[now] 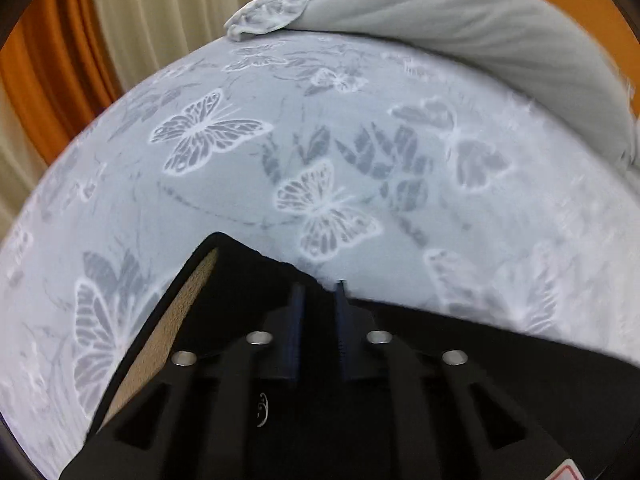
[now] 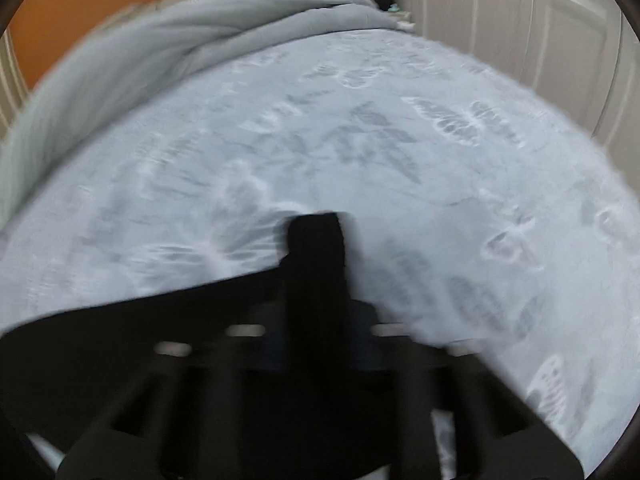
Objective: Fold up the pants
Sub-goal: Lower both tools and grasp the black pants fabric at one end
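Left wrist view: the left gripper [image 1: 320, 286] has its two dark fingers drawn close together, pinching the edge of the black fabric pants [image 1: 240, 276], whose tan inner lining shows at 8 o'clock. Beneath lies the pale blue bedsheet printed with white butterflies [image 1: 360, 128]; a rumpled grey quilted blanket [image 1: 460, 12] is heaped at 1 o'clock, orange and cream curtains [image 1: 80, 40] at 10 o'clock. Right wrist view, blurred: the right gripper [image 2: 316, 224] is wrapped in the black cloth, its fingers hidden, so their spacing cannot be told. White panelled doors [image 2: 520, 20] stand at 2 o'clock.
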Demonstrator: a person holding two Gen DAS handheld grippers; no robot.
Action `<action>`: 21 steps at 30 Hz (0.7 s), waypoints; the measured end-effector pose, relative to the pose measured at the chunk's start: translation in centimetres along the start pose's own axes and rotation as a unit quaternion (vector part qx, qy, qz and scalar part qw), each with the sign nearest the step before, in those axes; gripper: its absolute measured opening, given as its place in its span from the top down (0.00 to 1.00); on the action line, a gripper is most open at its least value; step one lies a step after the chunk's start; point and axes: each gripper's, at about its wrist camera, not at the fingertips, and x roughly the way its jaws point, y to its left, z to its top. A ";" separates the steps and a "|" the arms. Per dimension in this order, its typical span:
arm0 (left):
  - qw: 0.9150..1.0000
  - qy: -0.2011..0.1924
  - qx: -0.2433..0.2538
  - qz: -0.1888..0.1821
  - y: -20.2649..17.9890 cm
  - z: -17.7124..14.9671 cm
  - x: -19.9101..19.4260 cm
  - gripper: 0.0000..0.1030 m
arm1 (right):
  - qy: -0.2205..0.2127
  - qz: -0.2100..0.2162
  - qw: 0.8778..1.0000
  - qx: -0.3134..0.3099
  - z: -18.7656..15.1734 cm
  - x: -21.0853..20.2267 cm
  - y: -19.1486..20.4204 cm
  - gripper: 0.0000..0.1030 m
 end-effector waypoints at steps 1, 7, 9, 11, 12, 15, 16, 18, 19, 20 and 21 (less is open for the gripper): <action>1.000 -0.008 -0.007 -0.010 0.4 0.2 -0.9 0.92 | -0.011 0.000 1.000 -0.004 0.1 -0.8 0.3 0.87; 0.996 -0.048 -0.021 -0.078 2.0 -0.9 -8.4 0.93 | -0.063 0.045 0.997 -0.027 -0.6 -9.9 0.8 0.88; 0.992 -0.065 -0.018 -0.104 3.1 -2.3 -12.1 0.93 | -0.081 0.067 0.994 -0.035 -1.9 -13.9 0.3 0.88; 0.990 -0.076 -0.015 -0.118 4.5 -4.1 -15.3 0.93 | -0.090 0.075 0.992 -0.044 -3.6 -17.0 -0.2 0.88; 0.988 -0.079 -0.016 -0.129 5.6 -5.3 -16.9 0.93 | -0.091 0.076 0.992 -0.047 -4.5 -18.2 -0.6 0.88; 0.990 -0.079 -0.013 -0.119 8.2 -8.8 -19.5 1.00 | -0.080 0.069 0.993 -0.059 -8.1 -20.6 -2.5 0.87; 0.991 -0.083 -0.010 -0.103 9.3 -10.4 -20.2 1.00 | -0.070 0.064 0.994 -0.059 -9.7 -20.9 -3.4 0.87; 0.992 -0.083 -0.001 -0.094 10.7 -12.5 -20.9 1.00 | -0.052 0.053 0.995 -0.065 -12.5 -20.8 -4.6 0.81; 0.994 -0.070 0.000 -0.087 11.4 -13.8 -20.7 0.99 | -0.043 0.045 0.996 -0.069 -13.5 -20.6 -4.9 0.78; 0.994 -0.058 -0.007 -0.090 12.1 -14.6 -20.5 0.93 | -0.021 0.025 0.997 -0.076 -15.1 -20.0 -5.2 0.66; 0.993 -0.033 -0.029 -0.105 12.9 -15.8 -20.1 0.71 | -0.008 0.009 0.997 -0.080 -16.1 -19.7 -5.4 0.52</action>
